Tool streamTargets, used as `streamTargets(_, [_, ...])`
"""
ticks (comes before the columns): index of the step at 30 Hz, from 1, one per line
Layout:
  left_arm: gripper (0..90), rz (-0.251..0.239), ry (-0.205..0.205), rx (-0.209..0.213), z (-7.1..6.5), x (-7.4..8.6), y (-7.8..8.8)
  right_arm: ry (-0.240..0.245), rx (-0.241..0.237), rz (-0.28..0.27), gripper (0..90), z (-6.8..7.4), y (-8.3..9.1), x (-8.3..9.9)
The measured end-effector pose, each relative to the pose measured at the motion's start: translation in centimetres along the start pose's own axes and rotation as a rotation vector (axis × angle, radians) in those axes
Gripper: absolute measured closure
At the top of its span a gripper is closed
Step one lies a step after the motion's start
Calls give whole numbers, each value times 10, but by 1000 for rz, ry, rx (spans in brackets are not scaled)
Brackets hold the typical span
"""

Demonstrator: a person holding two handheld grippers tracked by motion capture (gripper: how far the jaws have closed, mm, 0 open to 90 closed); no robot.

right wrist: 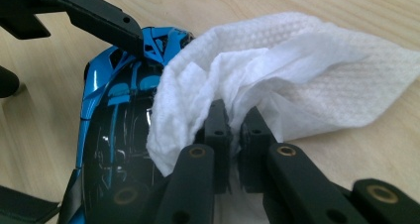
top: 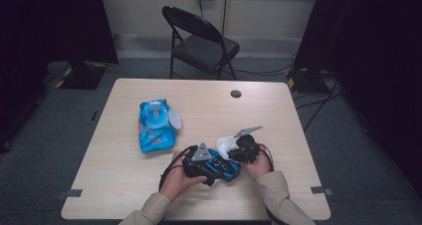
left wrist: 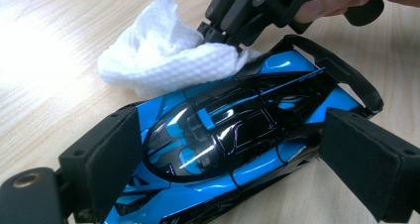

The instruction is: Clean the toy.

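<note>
A blue and black toy car [top: 223, 166] [left wrist: 233, 144] [right wrist: 116, 135] lies on the table near the front edge. My left gripper [top: 219, 168] [left wrist: 233, 154] is shut on the toy car, one pad on each flank. A crumpled white wet wipe [top: 225, 145] [left wrist: 163, 55] [right wrist: 277, 85] rests on the car's far end. My right gripper [top: 236, 150] [right wrist: 236, 122] is shut on the wipe, its jaws pinching a fold; in the left gripper view the right gripper [left wrist: 220, 33] reaches in from the top.
A blue pack of wet wipes [top: 156, 125] with its lid flipped open lies at the table's left middle. A black folding chair [top: 201, 41] stands behind the wooden table [top: 124, 185]. A dark round hole [top: 236, 93] sits near the far edge.
</note>
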State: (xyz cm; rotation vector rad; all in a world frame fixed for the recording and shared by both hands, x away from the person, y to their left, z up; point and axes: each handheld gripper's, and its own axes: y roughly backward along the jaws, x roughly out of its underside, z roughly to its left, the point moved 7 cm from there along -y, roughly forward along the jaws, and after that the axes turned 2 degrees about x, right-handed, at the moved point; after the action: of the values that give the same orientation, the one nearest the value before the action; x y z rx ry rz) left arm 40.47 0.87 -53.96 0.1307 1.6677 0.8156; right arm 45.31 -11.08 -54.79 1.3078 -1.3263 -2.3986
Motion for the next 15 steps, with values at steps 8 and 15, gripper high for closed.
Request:
streamTargets(8, [91,-1,1,-1,0,0,0,2,-8,18,852,1,-6,-7])
streamTargets(15, [90,-4,2,0,0,0,0,-1,-12,24,852,1,-11,-13])
